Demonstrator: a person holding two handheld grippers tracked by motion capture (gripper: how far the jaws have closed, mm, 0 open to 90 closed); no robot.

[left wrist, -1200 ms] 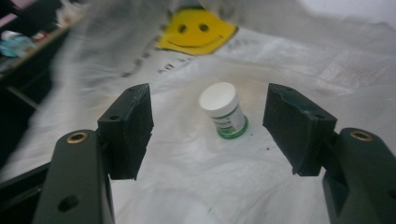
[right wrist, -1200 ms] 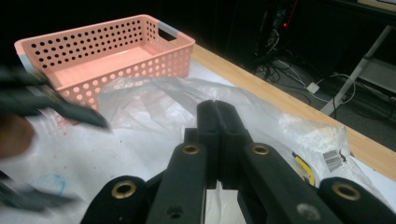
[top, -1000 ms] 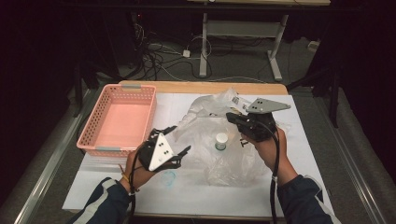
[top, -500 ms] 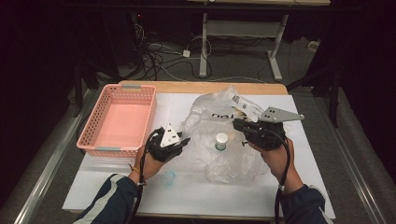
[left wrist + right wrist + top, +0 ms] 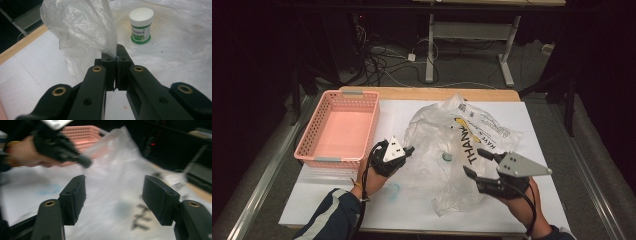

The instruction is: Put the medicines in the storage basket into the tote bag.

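A clear plastic bag (image 5: pixel 452 145) with black print lies crumpled across the middle of the table. My left gripper (image 5: pixel 408 149) is shut on the bag's left edge; its jaws pinch a fold of the film (image 5: pixel 85 27), with the pads (image 5: pixel 109 72) pressed together. A small white-capped jar with a green label (image 5: pixel 141 25) stands upright inside the bag (image 5: pixel 446 157). My right gripper (image 5: pixel 475 162) hovers open over the bag's right front part, its fingers (image 5: pixel 75 197) wide apart with only bag film (image 5: pixel 117 190) beyond them.
A pink plastic basket (image 5: pixel 339 129) stands empty at the left, on the white sheet (image 5: pixel 412 210) that covers the wooden table. A faint blue ring mark (image 5: pixel 393 189) shows near the left hand. Cables and desk legs lie beyond the far edge.
My right gripper has let go, opened, and moved down and toward the near right. The bag has settled flatter. My left gripper has shifted right and stays shut on the bag's edge.
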